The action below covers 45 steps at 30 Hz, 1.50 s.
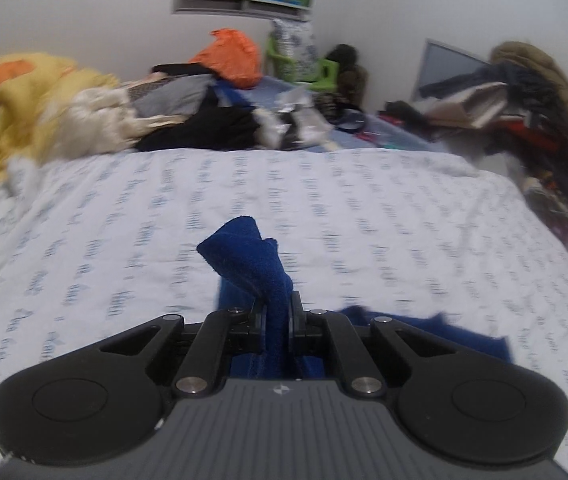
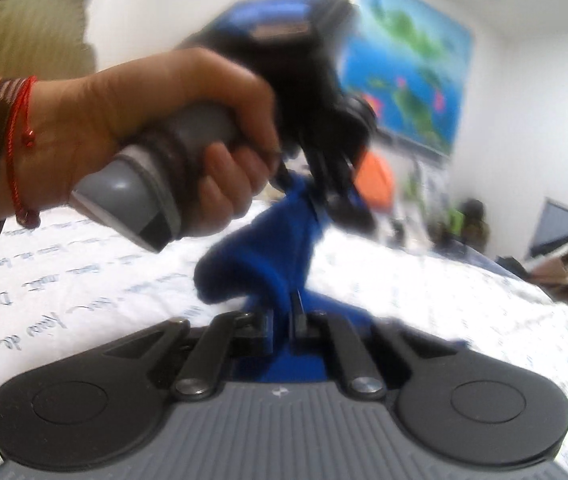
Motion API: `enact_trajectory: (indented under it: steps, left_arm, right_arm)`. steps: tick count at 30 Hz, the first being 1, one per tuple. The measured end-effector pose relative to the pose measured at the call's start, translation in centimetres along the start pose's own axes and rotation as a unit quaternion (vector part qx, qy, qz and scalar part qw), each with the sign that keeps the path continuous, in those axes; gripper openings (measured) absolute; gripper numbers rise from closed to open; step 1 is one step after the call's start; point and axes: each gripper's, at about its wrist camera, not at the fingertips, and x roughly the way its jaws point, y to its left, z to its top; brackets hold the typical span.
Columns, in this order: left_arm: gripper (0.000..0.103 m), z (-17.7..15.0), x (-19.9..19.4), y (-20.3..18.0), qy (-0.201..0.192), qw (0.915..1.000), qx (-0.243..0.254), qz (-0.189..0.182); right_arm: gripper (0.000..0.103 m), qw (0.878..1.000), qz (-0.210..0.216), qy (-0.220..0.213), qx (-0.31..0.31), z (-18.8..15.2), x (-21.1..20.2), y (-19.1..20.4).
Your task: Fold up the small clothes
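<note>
L hand (image 2: 156, 136) fists round the L gripper (image 1: 279, 312) handle above the bed (image 1: 363, 216), both it & R gripper (image 2: 282, 320) pinched tight on the blue cloth (image 2: 268, 256) held off the sheet; hand seen only in R view, clothes pile (image 1: 188, 120) only in L; R view motion-blurred.

Ahead of the left gripper (image 1: 278, 316), the printed bedsheet (image 1: 363, 208) is lying open across the middle of the bed. A clothes pile (image 1: 188, 116) and yellow bedding (image 1: 16, 112) are crowding the far edge and far left corner. Stacked clutter (image 1: 523, 112) is blocking the far right corner. The left hand (image 2: 156, 136) is filling the room above the right gripper (image 2: 282, 320).
</note>
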Motion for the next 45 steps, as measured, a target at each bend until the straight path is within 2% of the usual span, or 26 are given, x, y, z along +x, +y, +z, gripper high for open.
enact_trajectory:
  steps: [6, 12, 15, 19, 25, 27, 28, 29, 30, 31, 32, 34, 37, 40, 41, 42, 45]
  left_arm:
    - [0.010, -0.8, 1.1, -7.9, -0.008, 0.9977, 0.061, -0.030]
    - [0.010, -3.1, 4.1, -14.0, 0.020, 0.9931, 0.103, -0.054]
    - [0.010, -4.5, 6.0, -16.2, 0.037, 0.9907, 0.119, -0.055]
    - [0.010, -6.2, 7.9, -18.0, 0.058, 0.9877, 0.136, -0.052]
    - [0.010, -7.4, 8.8, -20.0, 0.064, 0.9826, 0.168, -0.046]
    - [0.015, -7.6, 9.2, -20.1, 0.070, 0.9806, 0.173, -0.061]
    - [0.028, -7.5, 9.3, -20.0, 0.072, 0.9804, 0.168, -0.073]
    - [0.047, -7.4, 9.1, -19.9, 0.074, 0.9806, 0.161, -0.085]
    - [0.058, -7.1, 8.8, -19.6, 0.071, 0.9812, 0.153, -0.094]
    - [0.081, -6.9, 8.3, -19.4, 0.060, 0.9828, 0.147, -0.095]
    - [0.094, -6.6, 7.4, -19.1, 0.041, 0.9846, 0.143, -0.091]
    - [0.098, -6.1, 5.4, -18.2, -0.002, 0.9852, 0.153, -0.077]
    - [0.103, -6.3, 2.6, -16.6, -0.050, 0.9821, 0.177, -0.040]
    - [0.103, -8.0, 0.5, -14.2, -0.088, 0.9763, 0.197, 0.012]
    - [0.103, -8.7, 0.0, -13.4, -0.092, 0.9752, 0.200, 0.026]
    - [0.103, -9.5, -0.4, -12.5, -0.094, 0.9747, 0.199, 0.036]
    - [0.103, -11.7, -1.4, -9.9, -0.080, 0.9784, 0.183, 0.053]
  right_arm:
    - [0.006, 0.998, -0.047, 0.009, 0.051, -1.6, -1.9, -4.8]
    - [0.006, 0.988, -0.077, 0.034, 0.129, -4.0, -2.9, -9.9]
    - [0.006, 0.983, -0.090, 0.050, 0.149, -5.5, -3.4, -11.1]
    - [0.006, 0.974, -0.082, 0.072, 0.197, -7.4, -3.9, -12.5]
    - [0.006, 0.961, -0.072, 0.087, 0.254, -9.0, -4.8, -14.5]
    - [0.006, 0.955, -0.063, 0.094, 0.274, -9.5, -4.4, -14.9]
    - [0.006, 0.952, -0.058, 0.100, 0.284, -9.7, -4.2, -15.2]
    - [0.006, 0.949, -0.051, 0.107, 0.293, -9.9, -4.2, -15.5]
    - [0.006, 0.945, -0.043, 0.112, 0.304, -10.2, -4.2, -15.7]
    - [0.006, 0.942, -0.037, 0.116, 0.313, -10.3, -4.2, -16.0]
    - [0.007, 0.939, -0.031, 0.121, 0.320, -10.5, -4.1, -16.2]
    - [0.008, 0.934, -0.018, 0.125, 0.335, -10.8, -4.1, -16.7]
    - [0.015, 0.920, 0.005, 0.129, 0.369, -11.3, -3.8, -18.0]
    - [0.045, 0.899, 0.042, 0.120, 0.419, -12.0, -3.5, -19.3]
    - [0.062, 0.892, 0.057, 0.114, 0.434, -12.1, -3.5, -19.6]
    - [0.070, 0.889, 0.065, 0.107, 0.442, -12.0, -3.6, -19.7]
    - [0.070, 0.889, 0.053, 0.099, 0.444, -11.5, -3.6, -19.9]
